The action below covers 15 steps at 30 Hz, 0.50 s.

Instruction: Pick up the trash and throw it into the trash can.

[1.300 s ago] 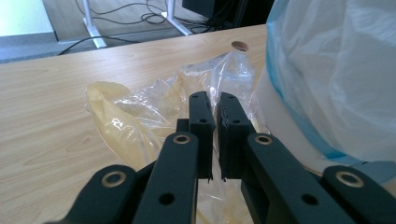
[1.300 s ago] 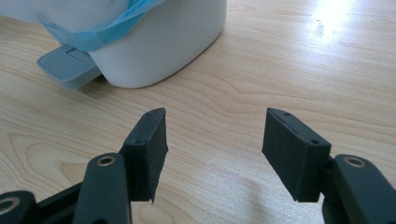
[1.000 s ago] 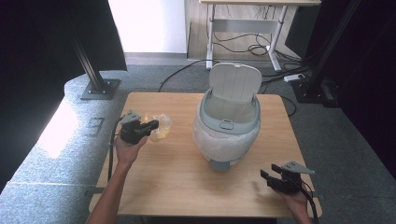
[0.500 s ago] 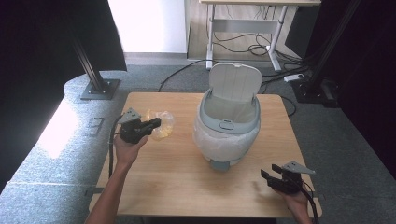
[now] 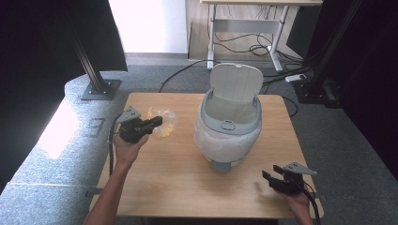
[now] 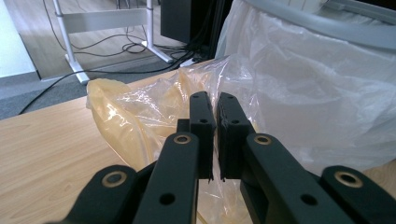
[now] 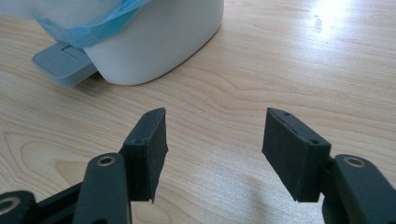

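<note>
A crumpled yellowish clear plastic bag (image 5: 165, 123) sits at the table's left, next to a white and grey pedal bin (image 5: 230, 136) with its lid (image 5: 236, 82) standing up and a white liner inside. My left gripper (image 5: 157, 122) is shut on the bag. In the left gripper view the jaws pinch together at the bag's (image 6: 126, 116) film, with the bin's liner (image 6: 303, 93) just behind. My right gripper (image 5: 268, 177) rests near the table's front right corner, open with nothing between its jaws. In the right gripper view it (image 7: 215, 140) faces the bin's base (image 7: 159, 37) and foot pedal (image 7: 63, 60).
The wooden table (image 5: 178, 187) has bare room in front of the bin and between the two hands. Beyond the far edge stand a desk frame (image 5: 244, 23) and floor cables (image 5: 281, 70). A black post (image 5: 94, 75) stands at the back left.
My left gripper has risen slightly, taking the bag's pinched edge with it. The right gripper has stayed where it was.
</note>
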{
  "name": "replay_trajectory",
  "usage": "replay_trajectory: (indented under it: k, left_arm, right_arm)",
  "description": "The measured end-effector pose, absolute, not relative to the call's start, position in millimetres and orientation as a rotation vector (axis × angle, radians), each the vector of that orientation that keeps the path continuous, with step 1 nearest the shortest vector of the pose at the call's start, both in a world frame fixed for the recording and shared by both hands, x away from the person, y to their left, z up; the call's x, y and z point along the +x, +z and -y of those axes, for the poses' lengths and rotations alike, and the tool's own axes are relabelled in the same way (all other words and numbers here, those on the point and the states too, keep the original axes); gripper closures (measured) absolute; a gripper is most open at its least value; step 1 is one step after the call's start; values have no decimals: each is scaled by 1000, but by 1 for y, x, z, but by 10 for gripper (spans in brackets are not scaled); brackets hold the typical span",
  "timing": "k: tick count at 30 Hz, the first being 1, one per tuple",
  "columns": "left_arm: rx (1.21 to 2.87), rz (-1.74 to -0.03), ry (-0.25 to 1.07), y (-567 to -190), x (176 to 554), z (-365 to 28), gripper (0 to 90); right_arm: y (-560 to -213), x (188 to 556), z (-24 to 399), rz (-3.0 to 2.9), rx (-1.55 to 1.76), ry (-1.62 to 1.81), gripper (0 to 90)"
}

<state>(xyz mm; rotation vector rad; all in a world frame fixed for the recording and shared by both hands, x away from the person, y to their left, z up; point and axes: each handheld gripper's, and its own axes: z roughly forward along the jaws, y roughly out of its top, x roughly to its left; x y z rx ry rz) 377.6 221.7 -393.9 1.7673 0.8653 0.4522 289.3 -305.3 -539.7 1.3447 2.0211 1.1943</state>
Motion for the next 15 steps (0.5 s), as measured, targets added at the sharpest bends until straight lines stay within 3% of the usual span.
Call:
replay_trajectory:
  k: [15]
  left_arm:
    - [1748,-825,446,-375,374,-216,860]
  right_arm:
    - [-540,289,305,-2023,1343,1192,396]
